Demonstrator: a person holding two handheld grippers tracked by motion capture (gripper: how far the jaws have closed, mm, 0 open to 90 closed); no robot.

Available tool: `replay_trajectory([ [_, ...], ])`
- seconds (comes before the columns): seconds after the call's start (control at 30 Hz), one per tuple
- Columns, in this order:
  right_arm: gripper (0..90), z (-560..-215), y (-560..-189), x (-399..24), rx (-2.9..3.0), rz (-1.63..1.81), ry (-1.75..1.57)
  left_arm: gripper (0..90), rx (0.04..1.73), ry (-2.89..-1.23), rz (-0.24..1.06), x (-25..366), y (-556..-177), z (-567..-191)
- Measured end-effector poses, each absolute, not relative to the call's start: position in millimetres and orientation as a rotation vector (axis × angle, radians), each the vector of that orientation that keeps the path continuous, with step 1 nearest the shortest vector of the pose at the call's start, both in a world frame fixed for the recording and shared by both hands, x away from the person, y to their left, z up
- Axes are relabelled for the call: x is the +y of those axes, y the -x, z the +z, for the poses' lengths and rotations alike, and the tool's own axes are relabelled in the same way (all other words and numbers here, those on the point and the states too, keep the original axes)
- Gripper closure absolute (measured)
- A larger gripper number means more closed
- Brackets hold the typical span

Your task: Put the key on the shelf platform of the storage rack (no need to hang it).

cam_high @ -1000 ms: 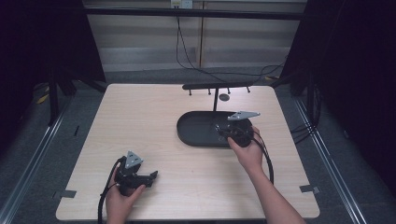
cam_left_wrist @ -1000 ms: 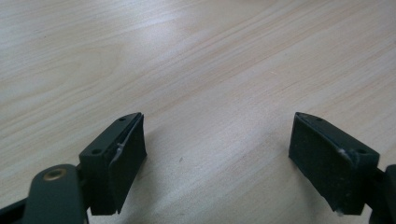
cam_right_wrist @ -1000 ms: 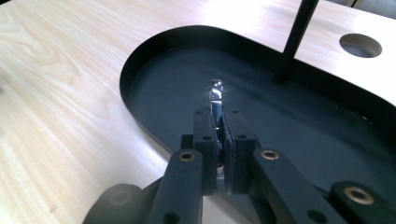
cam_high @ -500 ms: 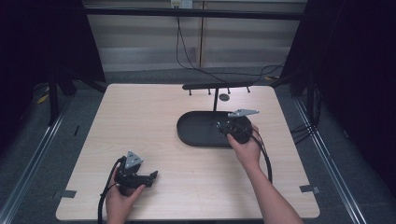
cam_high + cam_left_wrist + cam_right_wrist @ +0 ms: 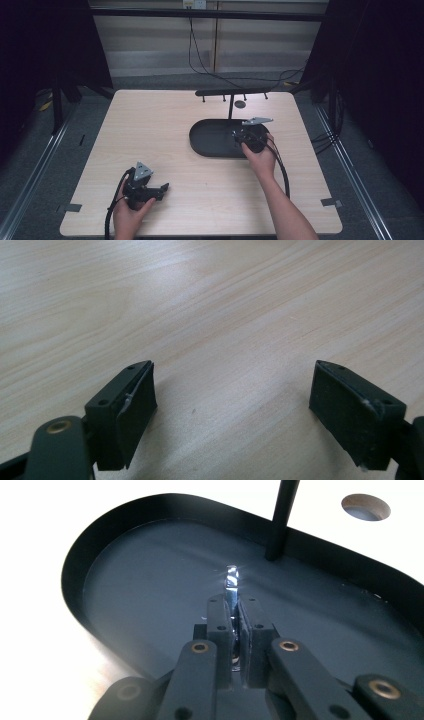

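Right tool (image 5: 234,611) clenched on thin shiny metal piece (image 5: 231,580) over black tray (image 5: 125,515): light, stiff, slippery; pinch flat faces. Left tool (image 5: 232,405) released, above bench (image 5: 225,300).

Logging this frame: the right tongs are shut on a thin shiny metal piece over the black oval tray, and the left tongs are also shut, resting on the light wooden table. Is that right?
Not quite. The left tongs are open, jaws set wide apart with bare light wooden table between them, as the left gripper view shows. The rest holds: the right tongs are shut on the thin shiny metal piece over the black oval tray.
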State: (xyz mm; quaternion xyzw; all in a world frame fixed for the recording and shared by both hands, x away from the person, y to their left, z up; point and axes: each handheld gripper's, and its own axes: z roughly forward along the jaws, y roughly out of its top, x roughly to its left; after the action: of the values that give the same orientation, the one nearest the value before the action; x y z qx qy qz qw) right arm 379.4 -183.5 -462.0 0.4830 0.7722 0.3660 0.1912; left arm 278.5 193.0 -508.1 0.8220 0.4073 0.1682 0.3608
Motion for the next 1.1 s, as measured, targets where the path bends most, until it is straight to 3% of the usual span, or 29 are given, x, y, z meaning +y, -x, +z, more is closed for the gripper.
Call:
replay_trajectory([
  [1.1, 85.6, -497, -405, -184, 2.147, 0.954, -1.424, 18.5, 1.050, -2.118, 0.434, 193, -278, -508],
])
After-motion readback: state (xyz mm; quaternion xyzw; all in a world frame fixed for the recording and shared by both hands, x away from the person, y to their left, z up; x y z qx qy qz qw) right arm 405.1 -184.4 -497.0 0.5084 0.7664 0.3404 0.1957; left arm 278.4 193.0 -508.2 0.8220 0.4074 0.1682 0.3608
